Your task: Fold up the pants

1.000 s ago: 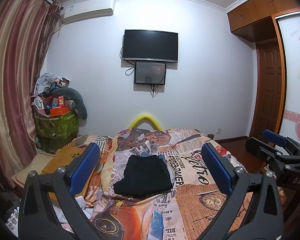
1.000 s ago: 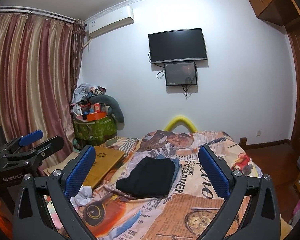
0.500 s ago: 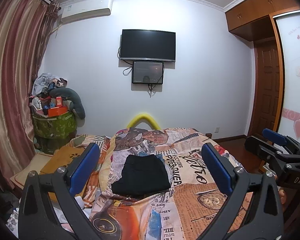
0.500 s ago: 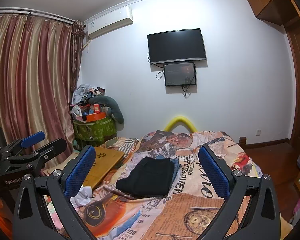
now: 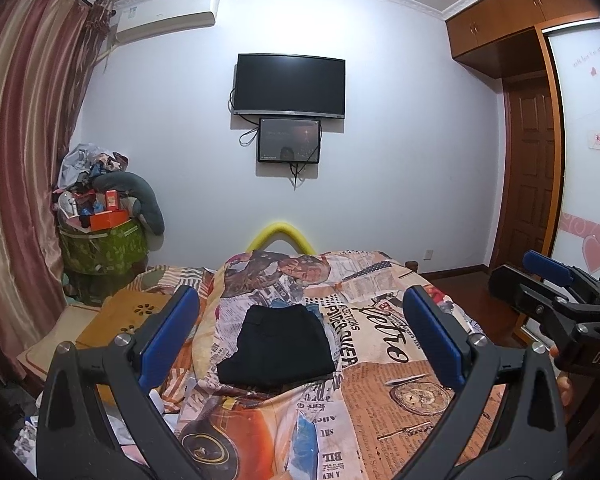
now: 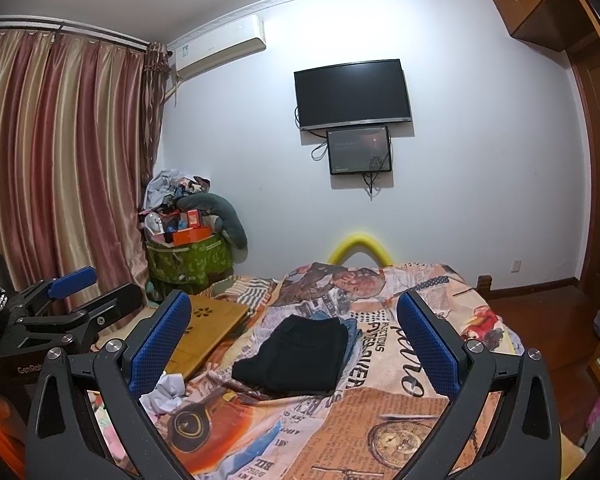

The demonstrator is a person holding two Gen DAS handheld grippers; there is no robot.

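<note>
Black pants [image 5: 280, 346] lie folded into a compact rectangle on the newspaper-print bedspread [image 5: 380, 360], also in the right wrist view [image 6: 296, 356]. A bit of blue denim [image 6: 352, 330] shows under their far right edge. My left gripper [image 5: 300, 338] is open and empty, held above the near part of the bed, well short of the pants. My right gripper [image 6: 294, 340] is open and empty too, at about the same distance. Each gripper shows at the edge of the other's view: the right one [image 5: 556, 300], the left one [image 6: 72, 300].
A wooden lap tray [image 6: 204, 328] and crumpled white cloth [image 6: 164, 392] lie left of the bed. A green bin piled with clutter [image 6: 188, 256] stands by the curtain. A TV [image 5: 290, 84] hangs on the far wall. A wooden door [image 5: 530, 176] is at right.
Both views shift slightly; the grippers have drifted a little with the jaws still wide open. The folded pants have not moved.
</note>
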